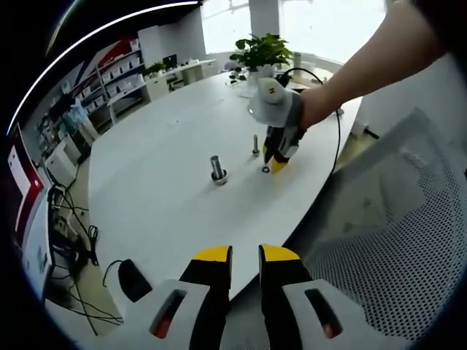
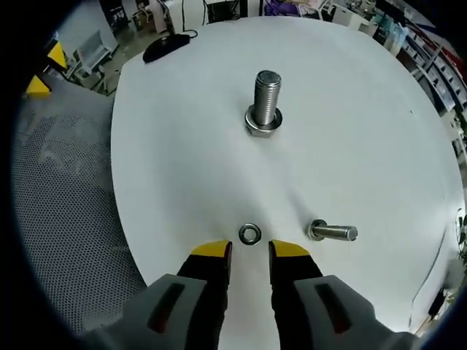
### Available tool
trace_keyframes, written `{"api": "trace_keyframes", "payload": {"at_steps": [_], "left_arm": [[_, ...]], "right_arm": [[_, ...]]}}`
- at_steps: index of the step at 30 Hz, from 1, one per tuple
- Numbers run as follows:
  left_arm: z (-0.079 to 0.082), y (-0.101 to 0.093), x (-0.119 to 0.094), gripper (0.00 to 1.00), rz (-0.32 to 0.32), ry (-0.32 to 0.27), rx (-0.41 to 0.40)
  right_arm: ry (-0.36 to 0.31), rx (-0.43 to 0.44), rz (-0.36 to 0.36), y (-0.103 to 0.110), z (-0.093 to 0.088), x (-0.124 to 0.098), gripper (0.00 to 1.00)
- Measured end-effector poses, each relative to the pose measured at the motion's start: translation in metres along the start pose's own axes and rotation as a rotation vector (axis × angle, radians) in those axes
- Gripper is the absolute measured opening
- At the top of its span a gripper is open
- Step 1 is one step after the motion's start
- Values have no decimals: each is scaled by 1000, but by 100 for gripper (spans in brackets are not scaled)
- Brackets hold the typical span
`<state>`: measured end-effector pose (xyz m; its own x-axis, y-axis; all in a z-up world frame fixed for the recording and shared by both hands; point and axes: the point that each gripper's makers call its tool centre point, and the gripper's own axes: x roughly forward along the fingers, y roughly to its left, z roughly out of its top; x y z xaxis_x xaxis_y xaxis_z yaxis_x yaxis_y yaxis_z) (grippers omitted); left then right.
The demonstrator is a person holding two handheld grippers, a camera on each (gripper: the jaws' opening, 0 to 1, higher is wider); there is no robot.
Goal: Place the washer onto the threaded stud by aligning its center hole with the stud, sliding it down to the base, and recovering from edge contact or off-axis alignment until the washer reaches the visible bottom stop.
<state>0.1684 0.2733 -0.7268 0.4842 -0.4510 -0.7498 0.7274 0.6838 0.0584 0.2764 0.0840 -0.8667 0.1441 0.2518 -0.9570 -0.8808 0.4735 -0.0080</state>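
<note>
On the left, the left claw (image 1: 245,257) hangs off the near edge of the white tabletop (image 1: 168,182), its yellow-tipped jaws a little apart and holding nothing, well away from the work. Further across, the large threaded stud (image 2: 265,102) stands upright on its hex base in the middle of the tabletop. Nearer the person, the washer (image 2: 249,233) lies flat, and just beside it to the right a smaller bolt (image 2: 332,232) sits; from the left gripper view it looks upright. The right claw (image 2: 249,255), held in a person's hand (image 1: 314,106), points down at the tabletop with its jaws apart and empty, the washer just ahead of the gap between the tips.

The step in hand seems to be picking up the washer. It is thin and flat, so the tips should come right down to the surface and pinch it across its outer edge, leaving the hole free. Gripped off-centre it may tilt or skid toward the small bolt. Once lifted, keep it level for the stud's top.
</note>
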Motion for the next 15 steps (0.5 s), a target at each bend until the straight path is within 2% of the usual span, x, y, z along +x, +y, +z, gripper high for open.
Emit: {"api": "trace_keyframes", "payload": {"at_steps": [10, 15], "left_arm": [[1, 2, -1, 12, 7, -4, -4], [1, 2, -1, 12, 10, -4, -5]], "right_arm": [[-9, 5, -1, 1, 4, 3, 23], [9, -50, 7, 4, 7, 4, 20]]}}
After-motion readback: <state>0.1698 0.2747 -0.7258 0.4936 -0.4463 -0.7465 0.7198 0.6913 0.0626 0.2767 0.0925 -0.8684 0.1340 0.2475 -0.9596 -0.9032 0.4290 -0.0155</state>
